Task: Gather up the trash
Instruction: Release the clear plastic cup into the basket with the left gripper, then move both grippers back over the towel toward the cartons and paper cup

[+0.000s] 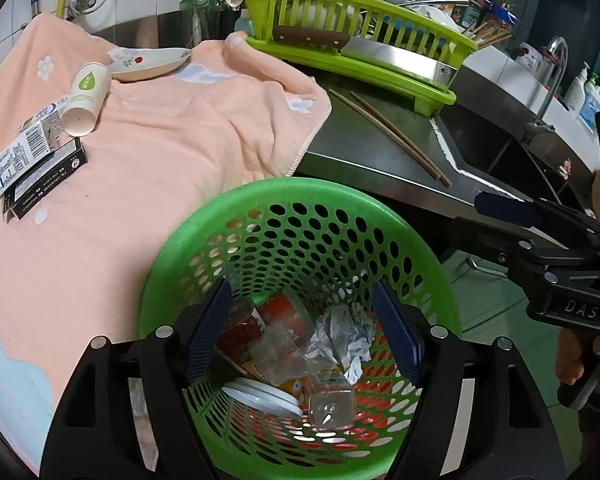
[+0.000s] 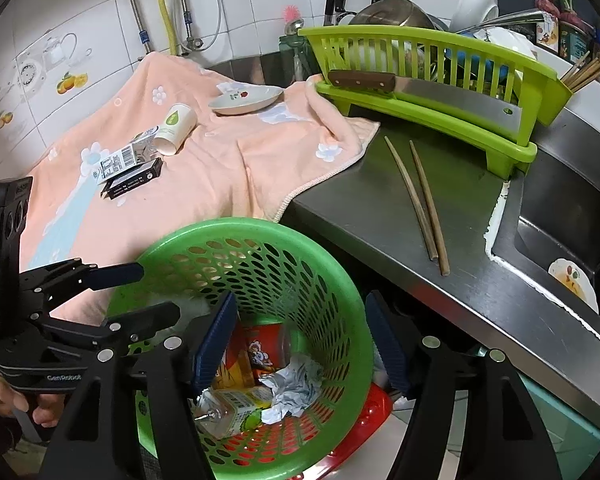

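A green perforated waste basket (image 1: pixel 300 208) (image 2: pixel 236 232) stands below the counter edge. It holds a crumpled paper ball (image 1: pixel 344 336) (image 2: pixel 296 388), a plastic bottle (image 1: pixel 328 400) (image 2: pixel 228 412), a red wrapper (image 1: pixel 276 316) and a white lid (image 1: pixel 260 398). My left gripper (image 1: pixel 304 332) is open and empty above the basket. My right gripper (image 2: pixel 300 344) is open and empty above it too. On the peach towel (image 1: pixel 160 140) (image 2: pixel 220 160) lie a paper cup (image 1: pixel 86 98) (image 2: pixel 175 128), a milk carton (image 1: pixel 24 148) (image 2: pixel 124 156) and a black box (image 1: pixel 44 178) (image 2: pixel 134 180).
A plate (image 1: pixel 152 64) (image 2: pixel 246 100) sits at the towel's far end. Two chopsticks (image 1: pixel 396 136) (image 2: pixel 424 200) lie on the steel counter. A green dish rack (image 1: pixel 360 44) (image 2: pixel 428 76) holds a cleaver and dishes. The sink (image 2: pixel 560 220) is at right.
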Demonstrator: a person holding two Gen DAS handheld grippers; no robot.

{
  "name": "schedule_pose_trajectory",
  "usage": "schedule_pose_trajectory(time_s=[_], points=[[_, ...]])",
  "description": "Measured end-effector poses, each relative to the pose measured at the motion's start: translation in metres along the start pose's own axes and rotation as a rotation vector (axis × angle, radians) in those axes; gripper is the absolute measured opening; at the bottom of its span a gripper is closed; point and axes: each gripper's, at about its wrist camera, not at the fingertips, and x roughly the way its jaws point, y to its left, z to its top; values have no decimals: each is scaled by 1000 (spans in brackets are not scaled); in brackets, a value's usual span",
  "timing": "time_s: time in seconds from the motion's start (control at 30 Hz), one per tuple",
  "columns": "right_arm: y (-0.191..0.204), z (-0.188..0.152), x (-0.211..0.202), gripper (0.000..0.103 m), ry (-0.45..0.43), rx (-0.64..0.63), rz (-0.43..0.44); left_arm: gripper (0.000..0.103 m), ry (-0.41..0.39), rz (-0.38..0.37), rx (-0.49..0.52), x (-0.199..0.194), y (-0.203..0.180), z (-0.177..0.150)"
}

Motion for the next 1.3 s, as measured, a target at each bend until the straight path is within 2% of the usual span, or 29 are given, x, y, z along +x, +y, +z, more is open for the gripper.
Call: schedule_pose_trajectory(time_s=[0.33,0.57,0.97,1.3], points=[[22,15,9,70,-4,-45,33,74,-35,32,-25,-20,22,8],[50,39,25,75,0,-81,79,74,-66,97,-71,-39,64,17],[105,107,76,75,30,-101,202,74,-110,230,-194,-71,153,24],[152,176,136,76,75,-81,290,74,-122,299,-264,-82,213,28]])
